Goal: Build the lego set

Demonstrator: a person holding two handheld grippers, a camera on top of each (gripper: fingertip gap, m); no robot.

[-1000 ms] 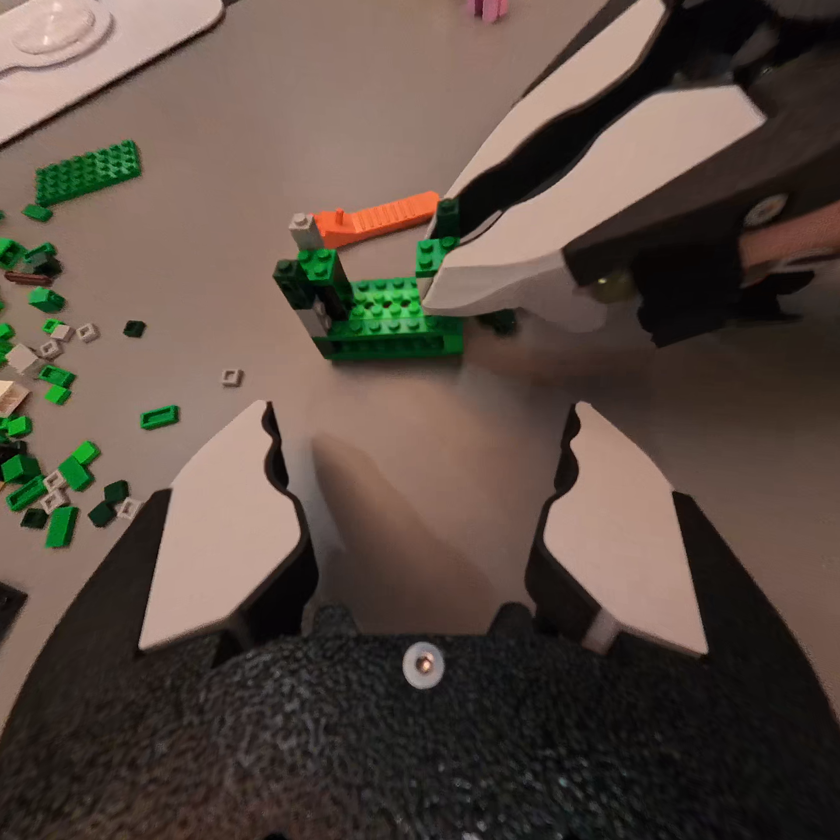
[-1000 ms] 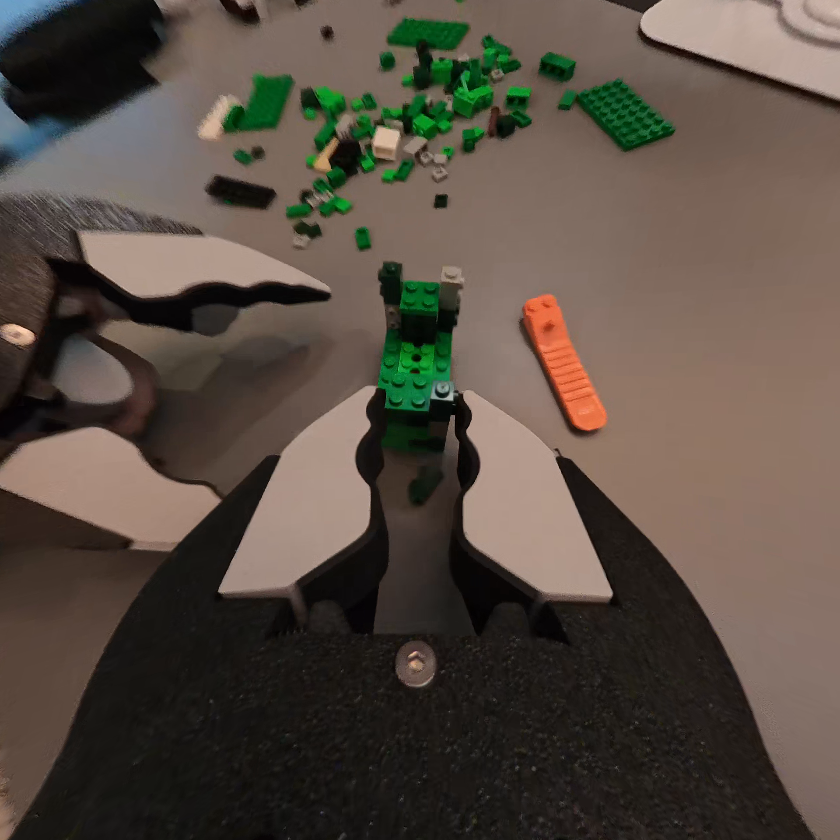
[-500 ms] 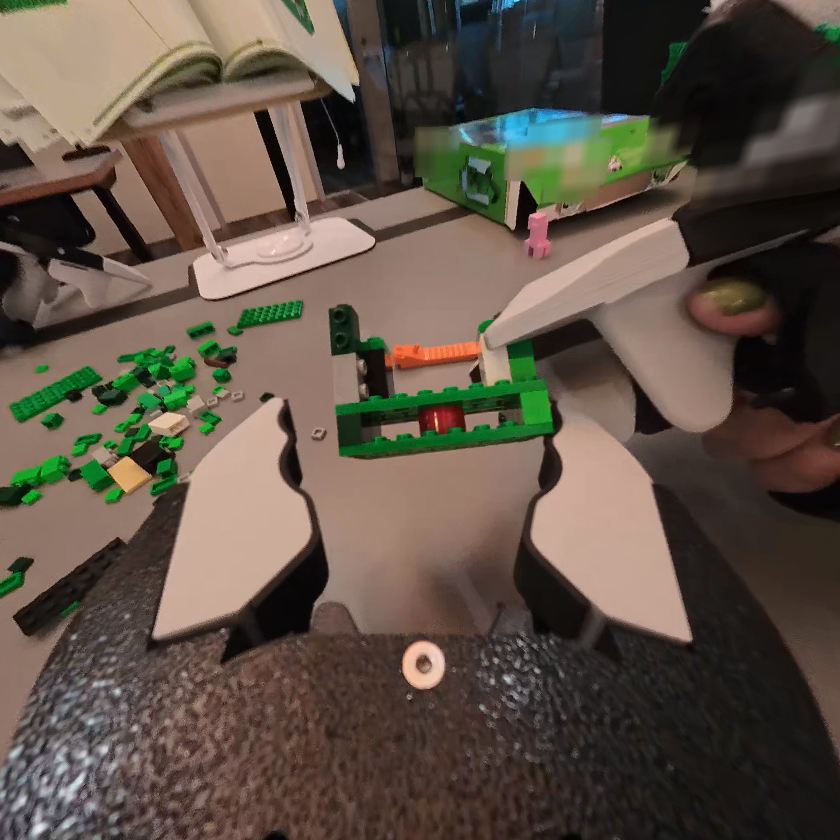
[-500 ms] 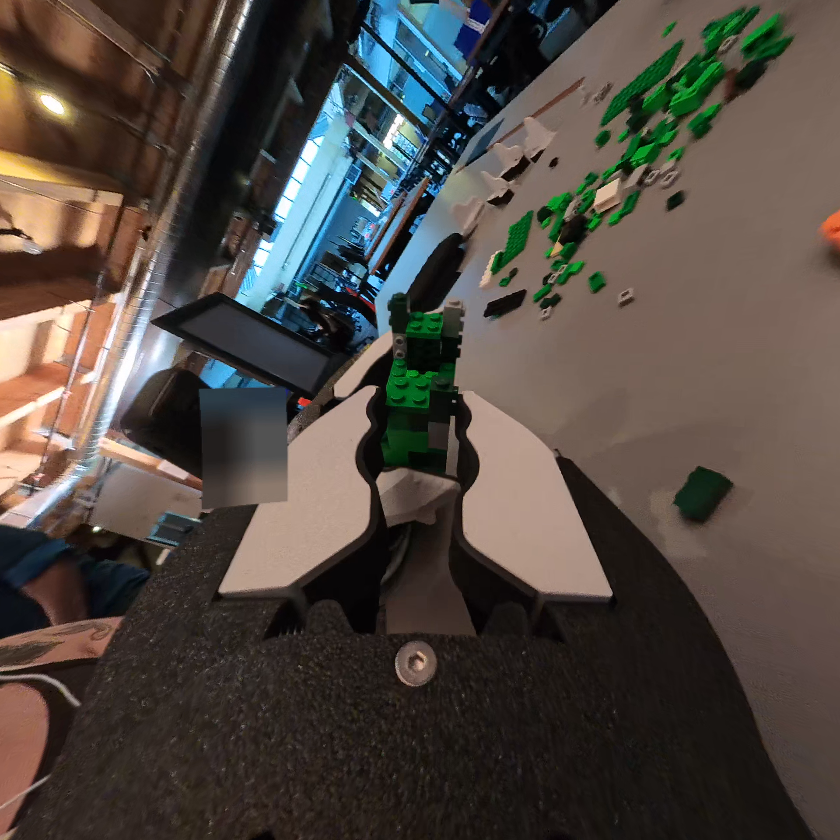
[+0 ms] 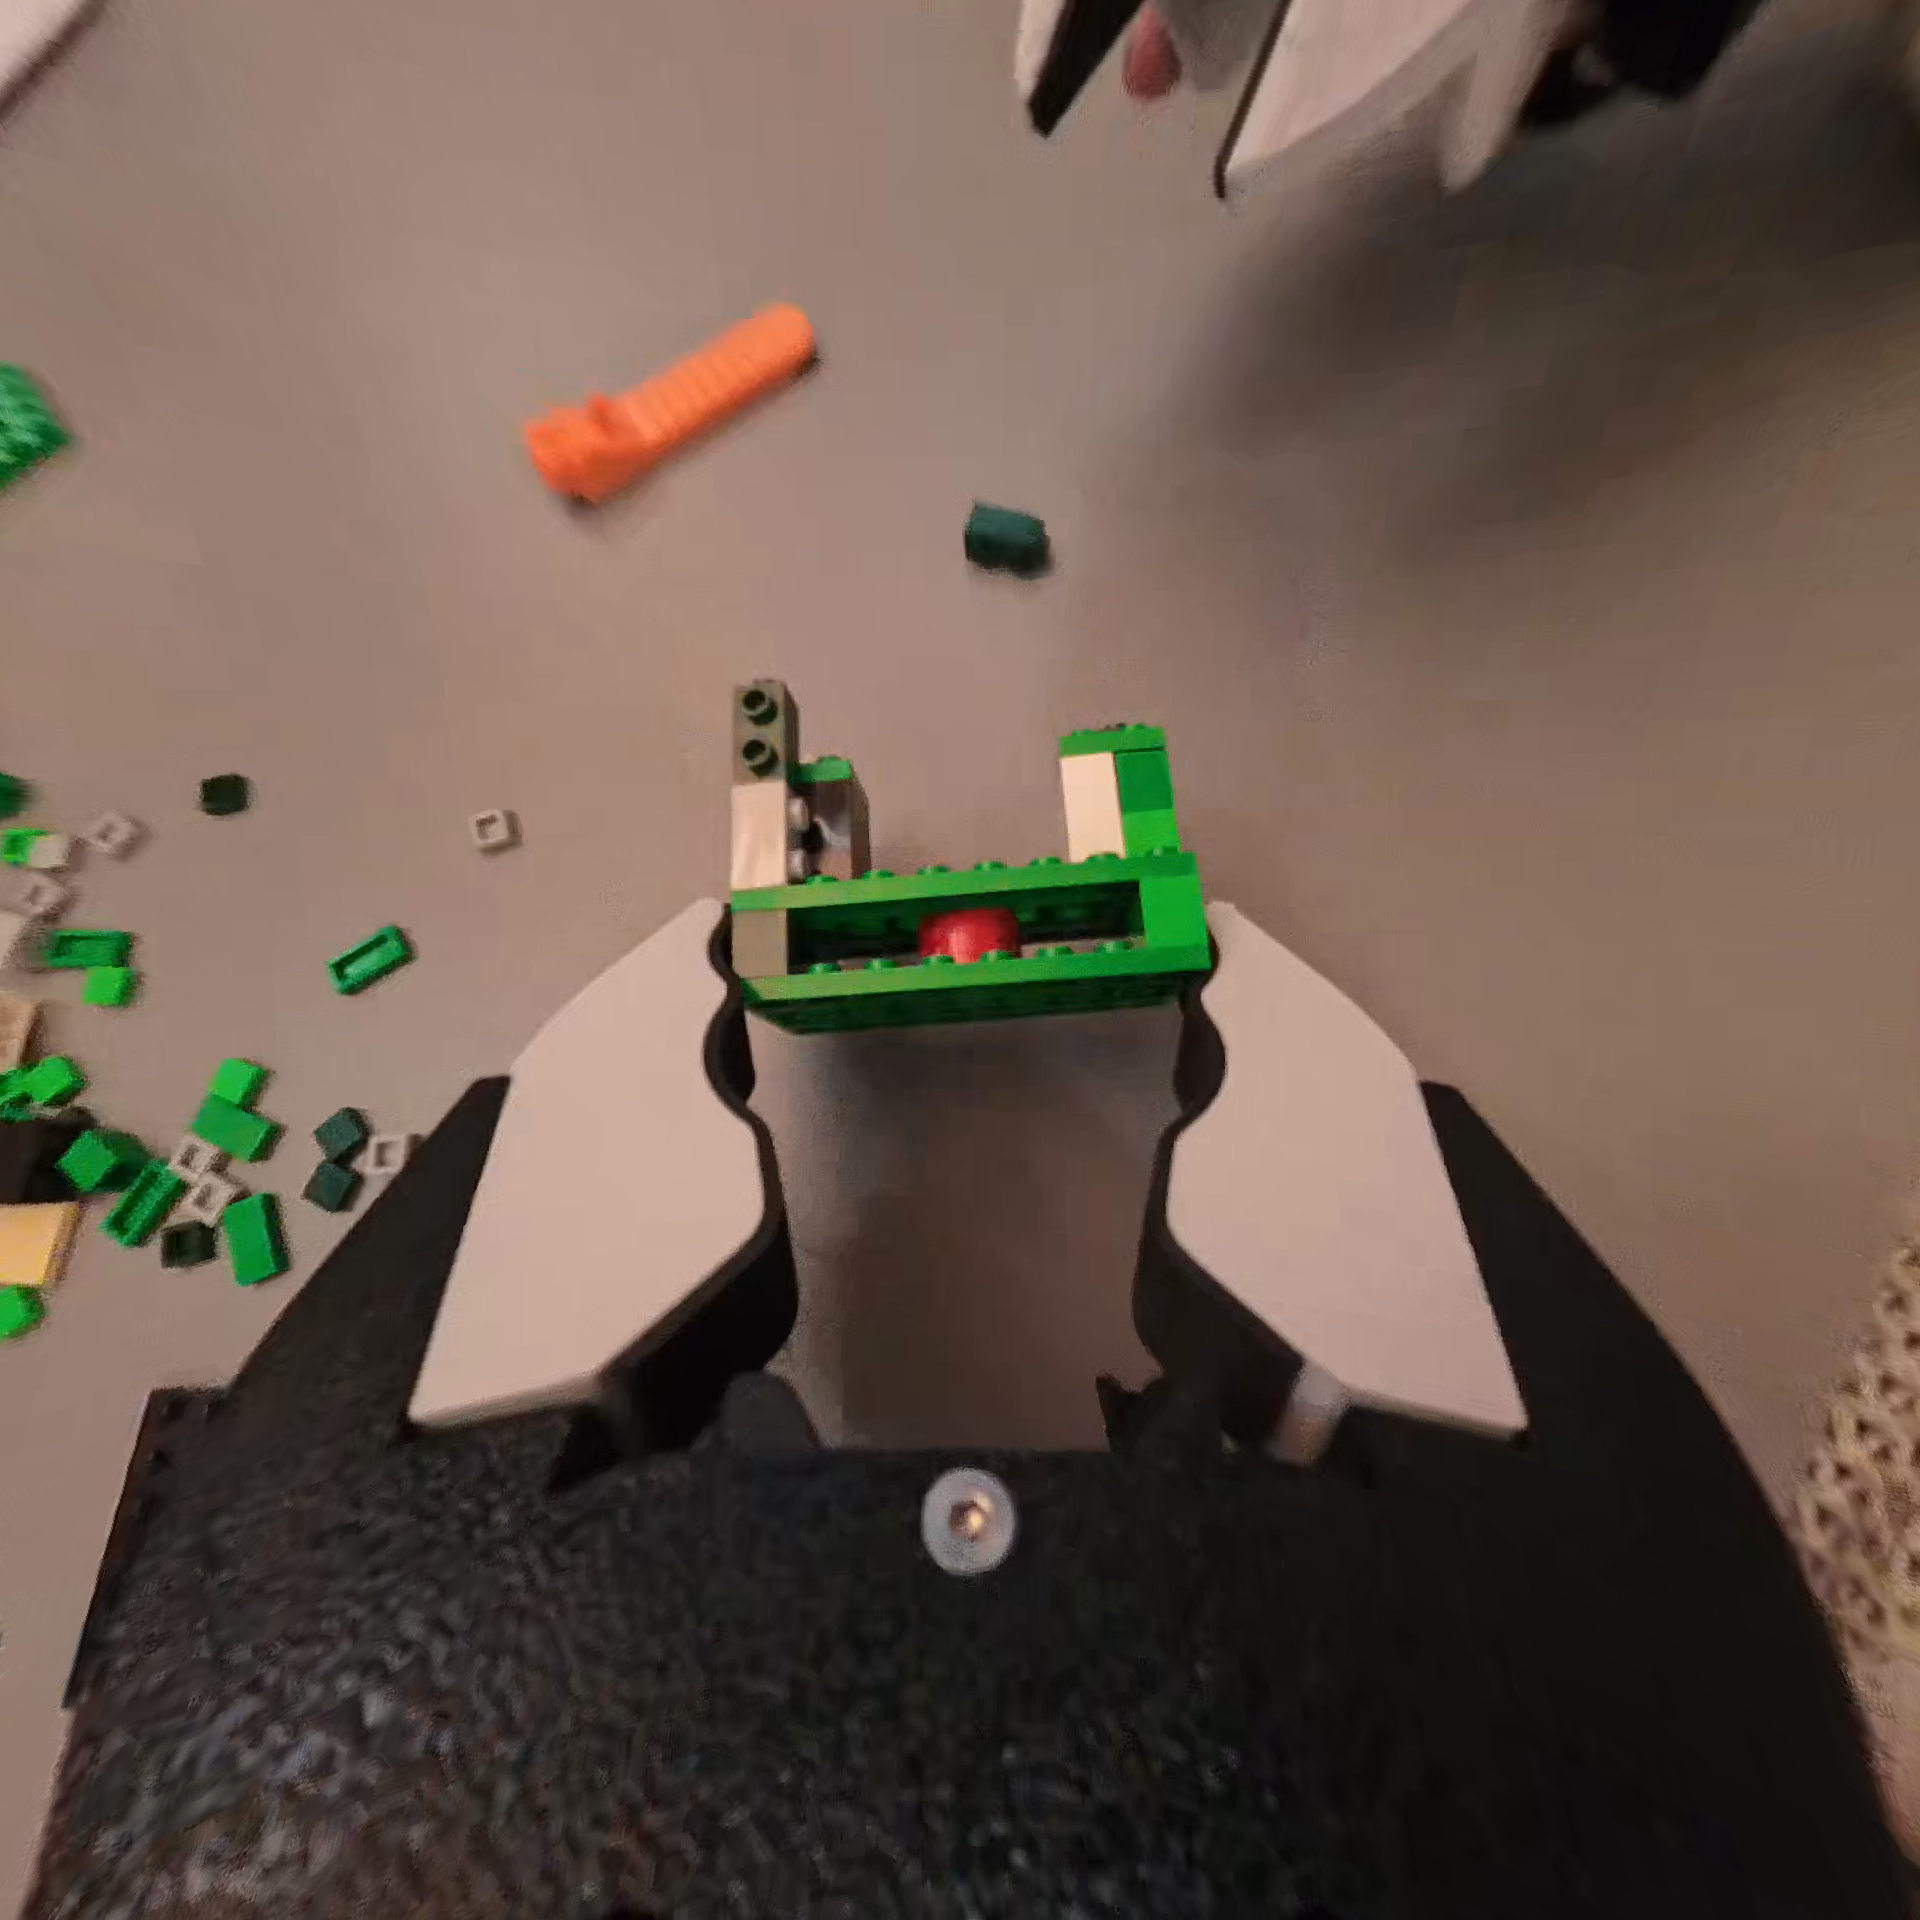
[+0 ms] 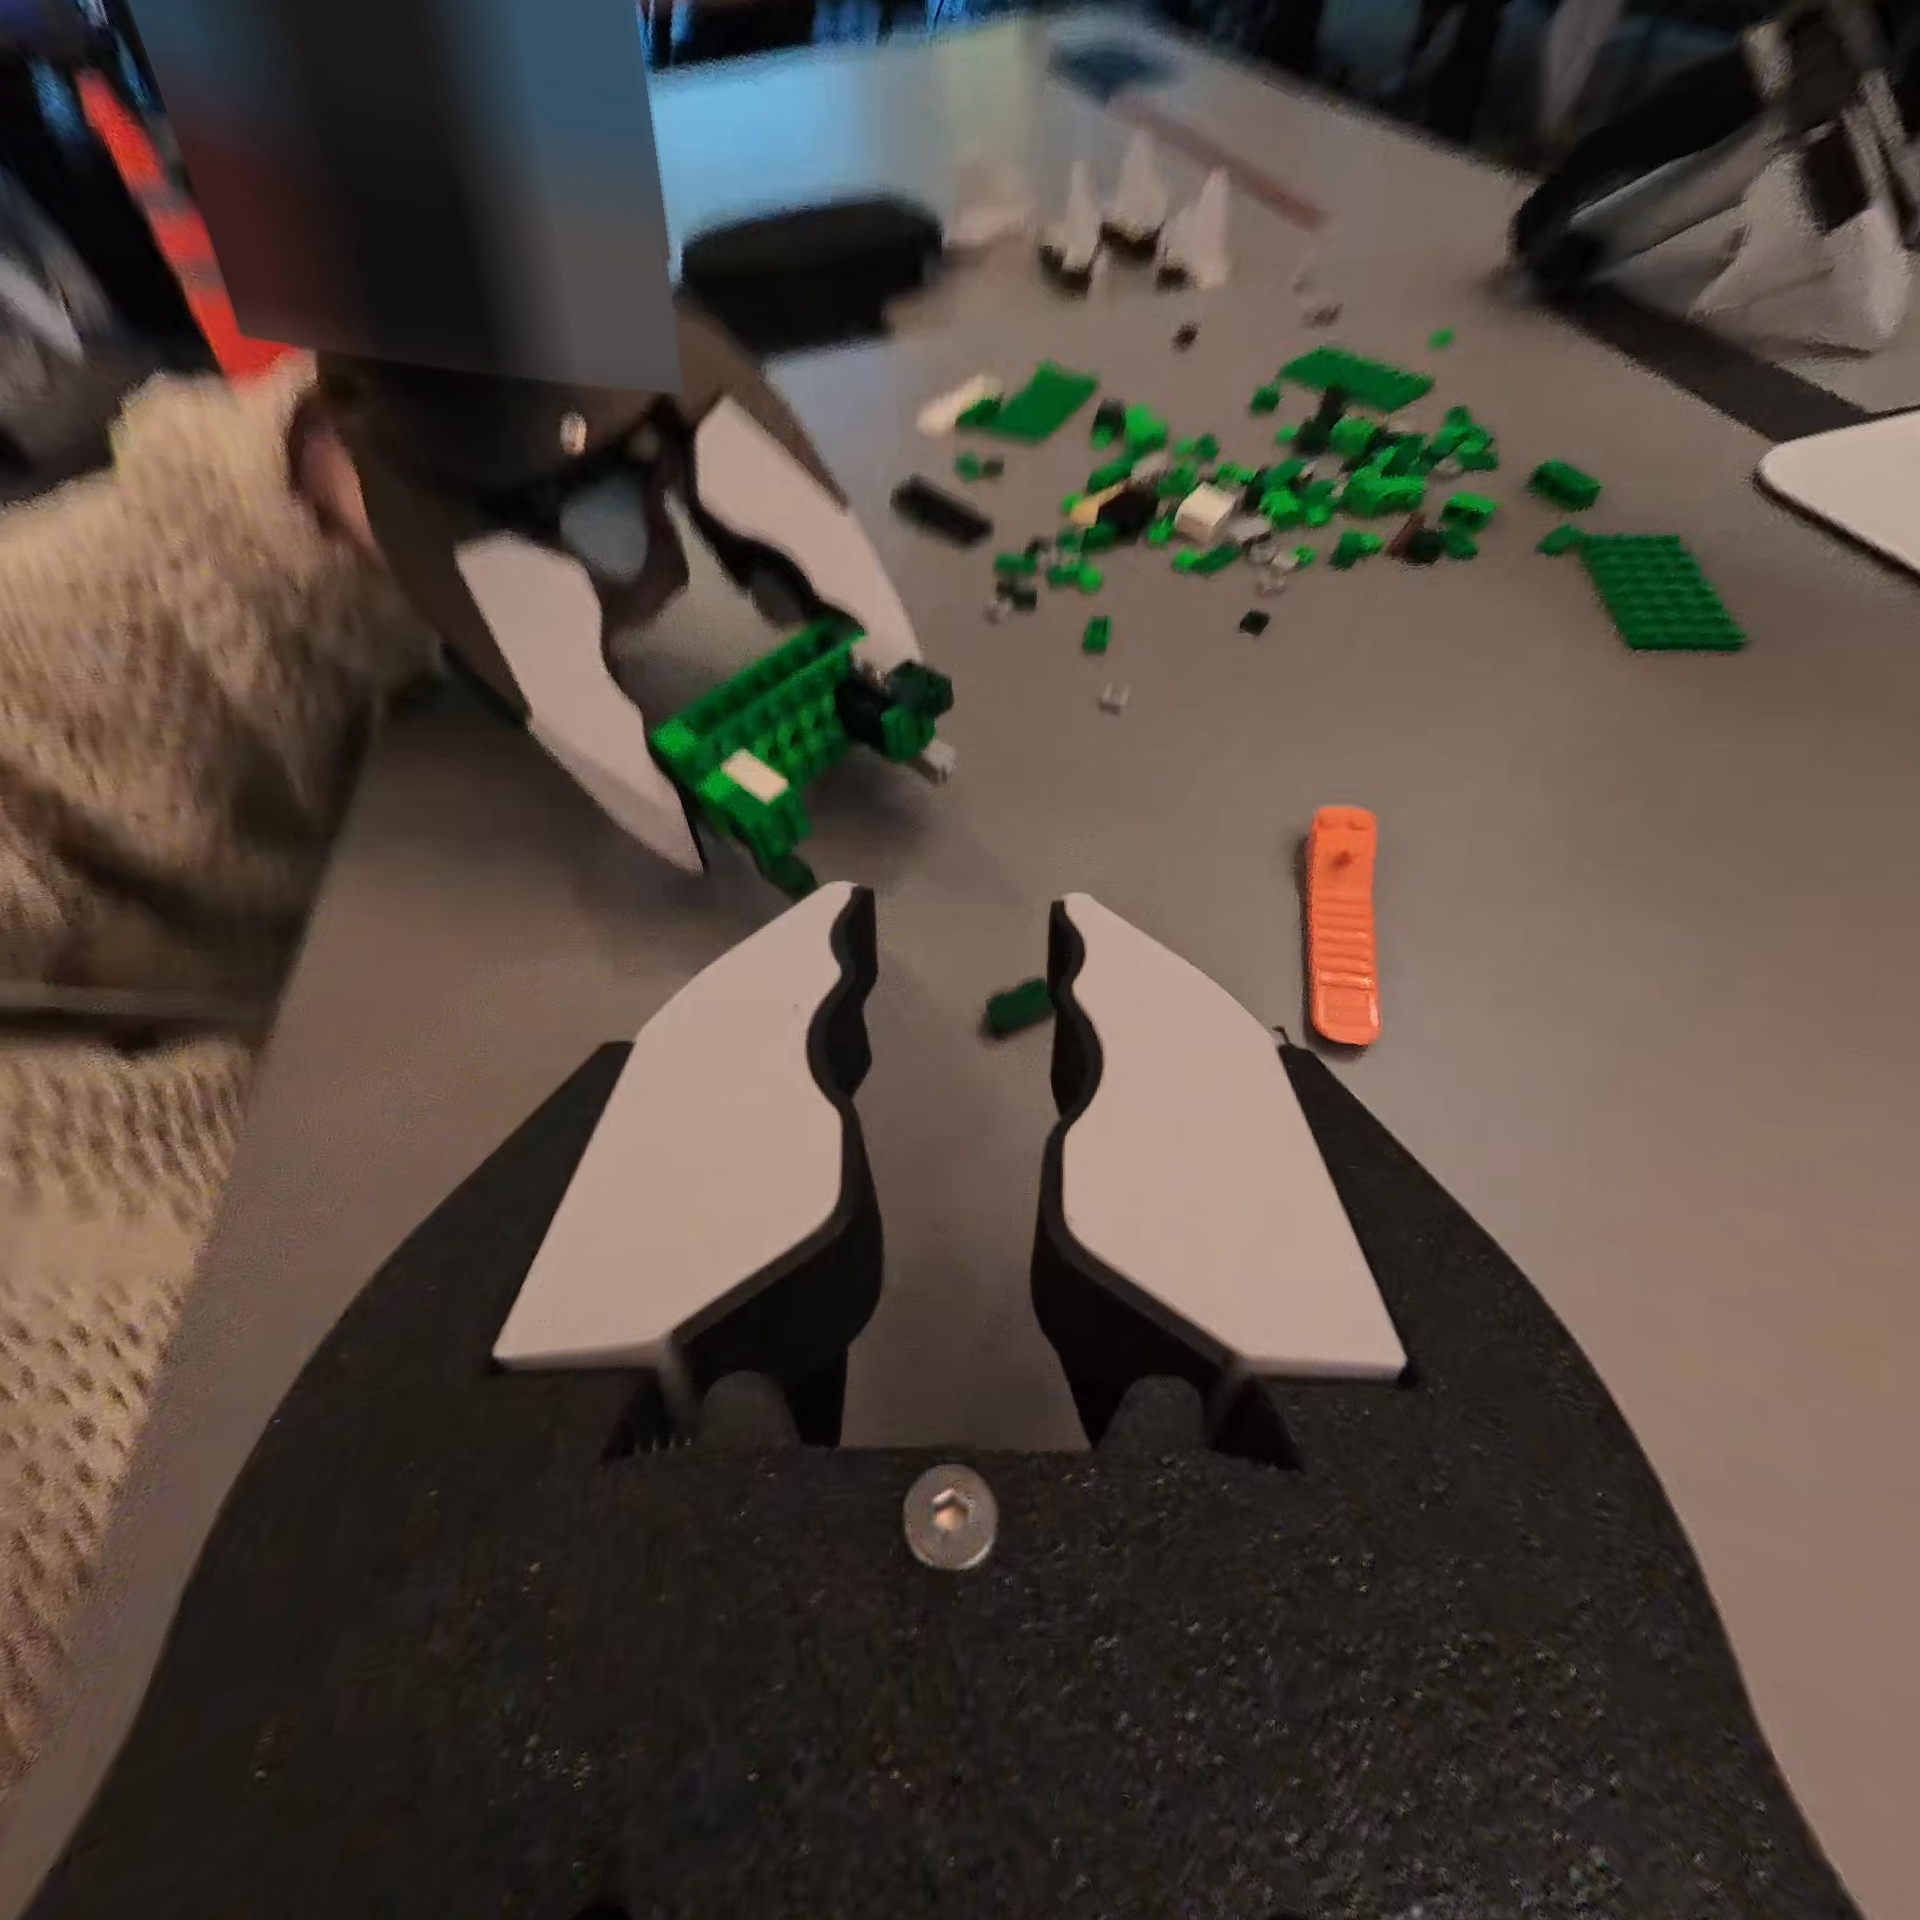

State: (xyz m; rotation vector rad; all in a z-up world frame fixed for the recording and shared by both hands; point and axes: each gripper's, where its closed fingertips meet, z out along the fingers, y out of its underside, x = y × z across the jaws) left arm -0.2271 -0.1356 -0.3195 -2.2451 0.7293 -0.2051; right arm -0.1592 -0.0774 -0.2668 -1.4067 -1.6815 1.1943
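The left tool [image 5: 966, 966] pinches the green lego build [image 5: 966, 935] by its 2 short ends, its long axis running left to right across the jaws, held above the grey desk [image 5: 1455, 727]. The right tool [image 6: 961, 925] hangs spread and empty, a loose dark green brick [image 6: 1018, 1006] on the desk just beyond its tips, nearer this tool than the left. The build's underside is hidden; blur smears the brick pile [image 6: 1299, 499] at the far side.
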